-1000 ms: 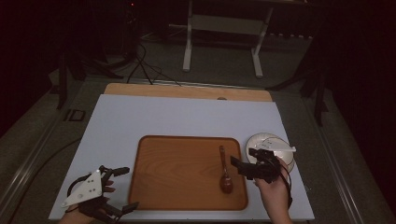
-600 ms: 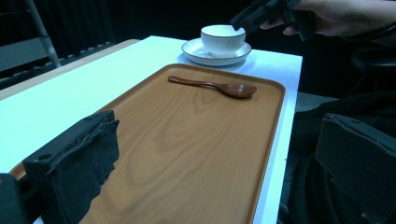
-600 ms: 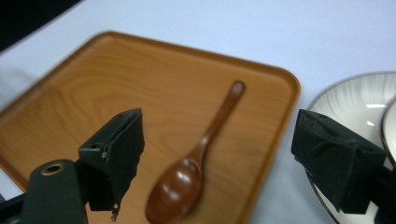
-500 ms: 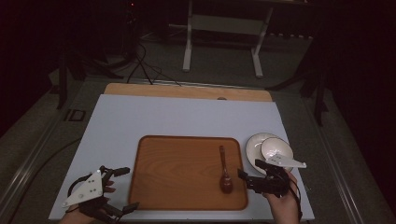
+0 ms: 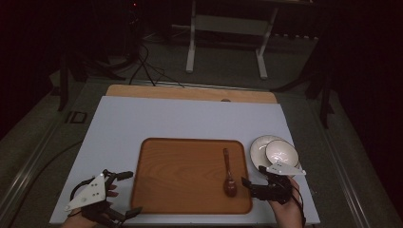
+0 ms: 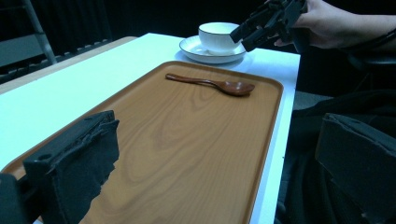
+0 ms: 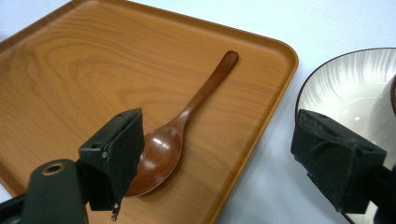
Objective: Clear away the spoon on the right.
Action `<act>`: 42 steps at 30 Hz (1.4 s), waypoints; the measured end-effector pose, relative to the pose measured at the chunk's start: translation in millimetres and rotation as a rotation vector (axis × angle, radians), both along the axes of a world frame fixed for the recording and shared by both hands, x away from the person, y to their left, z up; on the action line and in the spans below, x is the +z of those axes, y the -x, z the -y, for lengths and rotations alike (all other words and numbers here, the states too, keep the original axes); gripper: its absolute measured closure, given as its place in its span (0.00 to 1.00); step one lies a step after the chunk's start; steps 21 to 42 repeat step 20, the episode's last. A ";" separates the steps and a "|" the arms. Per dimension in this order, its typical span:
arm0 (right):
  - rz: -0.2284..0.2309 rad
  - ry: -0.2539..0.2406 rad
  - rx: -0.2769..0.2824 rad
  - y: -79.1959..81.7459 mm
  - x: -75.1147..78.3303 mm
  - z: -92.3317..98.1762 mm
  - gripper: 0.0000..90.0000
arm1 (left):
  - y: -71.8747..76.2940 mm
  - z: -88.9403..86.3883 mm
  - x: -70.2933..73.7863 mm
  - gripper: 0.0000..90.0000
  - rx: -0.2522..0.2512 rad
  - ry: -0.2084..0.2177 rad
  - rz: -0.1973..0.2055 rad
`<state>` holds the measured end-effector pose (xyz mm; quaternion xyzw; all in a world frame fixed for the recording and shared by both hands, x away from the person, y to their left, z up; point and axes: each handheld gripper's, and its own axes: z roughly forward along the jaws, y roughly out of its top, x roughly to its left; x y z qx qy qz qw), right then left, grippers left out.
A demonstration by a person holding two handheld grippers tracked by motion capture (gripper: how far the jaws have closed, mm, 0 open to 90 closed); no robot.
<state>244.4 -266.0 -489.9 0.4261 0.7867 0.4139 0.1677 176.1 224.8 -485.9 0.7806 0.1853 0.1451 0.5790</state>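
- High view: A wooden tray (image 5: 190,175) sits at lower centre of a pale table (image 5: 190,121), with a dark wooden spoon (image 5: 229,175) lying near its right edge, bowl end toward the bottom of the frame. Just right of the tray, a white bowl (image 5: 282,153) rests on a white saucer (image 5: 259,151). The right gripper (image 5: 254,188), held in a hand (image 5: 287,209) at lower right, points left toward the tray's right rim, near the spoon's bowl end. The left gripper (image 5: 129,194) lies at lower left, just off the tray's left edge, its jaws spread wide.
- Left gripper view: Two black jaws stand well apart at the bottom corners of the frame with nothing between them but the tray (image 6: 187,140). The spoon (image 6: 215,84) lies across the tray's far end, upper centre. Behind it, the bowl (image 6: 216,37) sits on the saucer (image 6: 196,49). At upper right, a hand (image 6: 334,23) holds the right gripper (image 6: 240,35) above the table, beside the bowl.
- Right gripper view: The jaws stand wide apart and grip nothing. The spoon (image 7: 184,121) lies on the tray (image 7: 70,79), its bowl just beside the left-hand jaw and its handle running to upper centre. The saucer (image 7: 345,93) shows at the right edge, behind the right-hand jaw.
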 end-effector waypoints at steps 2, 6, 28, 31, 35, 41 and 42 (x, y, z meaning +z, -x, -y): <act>-0.003 -0.002 0.002 -0.4 -1.0 0.3 0.19 | -0.1 0.2 -0.5 0.01 0.000 0.000 -0.004; -0.015 0.005 0.003 -1.5 -3.8 0.6 0.19 | -0.4 0.2 -1.2 0.01 0.000 0.000 -0.006; -0.017 -0.003 0.003 -1.3 -2.2 1.0 0.19 | -0.8 0.7 -2.1 0.01 -0.001 -0.001 -0.011; -0.017 -0.003 0.003 -1.3 -2.2 1.0 0.19 | -0.8 0.7 -2.1 0.01 -0.001 -0.001 -0.011; -0.017 -0.003 0.003 -1.3 -2.2 1.0 0.19 | -0.8 0.7 -2.1 0.01 -0.001 -0.001 -0.011; -0.017 -0.003 0.003 -1.3 -2.2 1.0 0.19 | -0.8 0.7 -2.1 0.01 -0.001 -0.001 -0.011; -0.017 -0.003 0.003 -1.3 -2.2 1.0 0.19 | -0.8 0.7 -2.1 0.01 -0.001 -0.001 -0.011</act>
